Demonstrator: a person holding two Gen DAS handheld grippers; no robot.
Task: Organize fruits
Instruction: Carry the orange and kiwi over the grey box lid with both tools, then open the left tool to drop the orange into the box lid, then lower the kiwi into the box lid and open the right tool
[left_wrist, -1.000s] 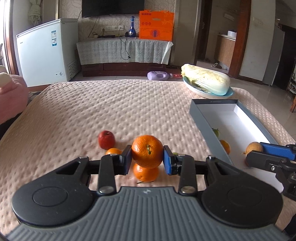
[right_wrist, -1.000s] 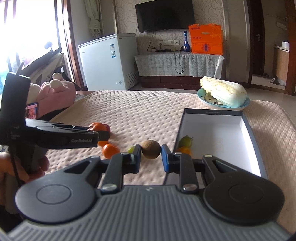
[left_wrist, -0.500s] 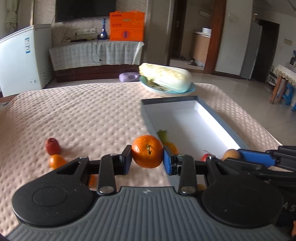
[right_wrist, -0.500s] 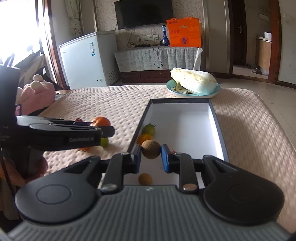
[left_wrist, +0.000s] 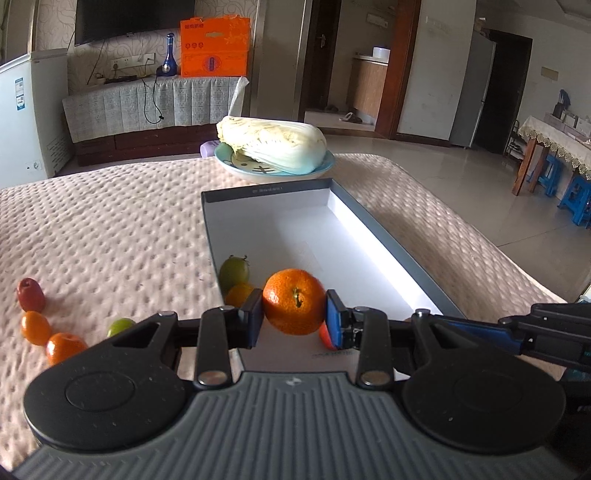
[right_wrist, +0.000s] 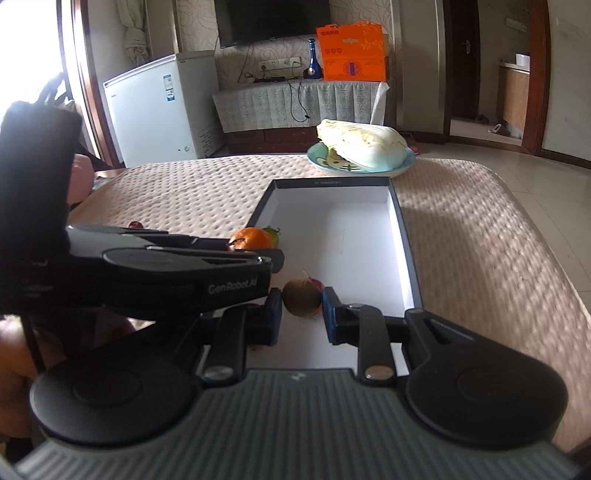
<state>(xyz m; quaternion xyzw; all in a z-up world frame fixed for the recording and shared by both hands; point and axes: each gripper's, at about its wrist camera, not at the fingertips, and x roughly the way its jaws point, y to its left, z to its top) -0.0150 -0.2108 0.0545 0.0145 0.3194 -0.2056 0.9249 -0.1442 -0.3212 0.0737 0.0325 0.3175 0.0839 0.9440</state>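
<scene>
Left tongs (left_wrist: 294, 313): clamped on an orange (left_wrist: 294, 301), held over the near end of the box (left_wrist: 384, 236).
Right tongs (right_wrist: 301, 314): pads slightly apart around a brown fruit (right_wrist: 301, 297); contact uncertain, apparently over the box's near end.
Box: long axis runs away from both tongs; green fruit (left_wrist: 233, 272) at its left wall.
Loose fruit: red one (left_wrist: 31, 294) and others left of the box.
Surface: quilted beige cover (left_wrist: 110, 229).
Room: cabbage (left_wrist: 271, 144) beyond the box, freezer (right_wrist: 159, 110).

Quilted bed (left_wrist: 110, 229): box (left_wrist: 388, 251), plate (left_wrist: 251, 171), fruits (left_wrist: 31, 299)
</scene>
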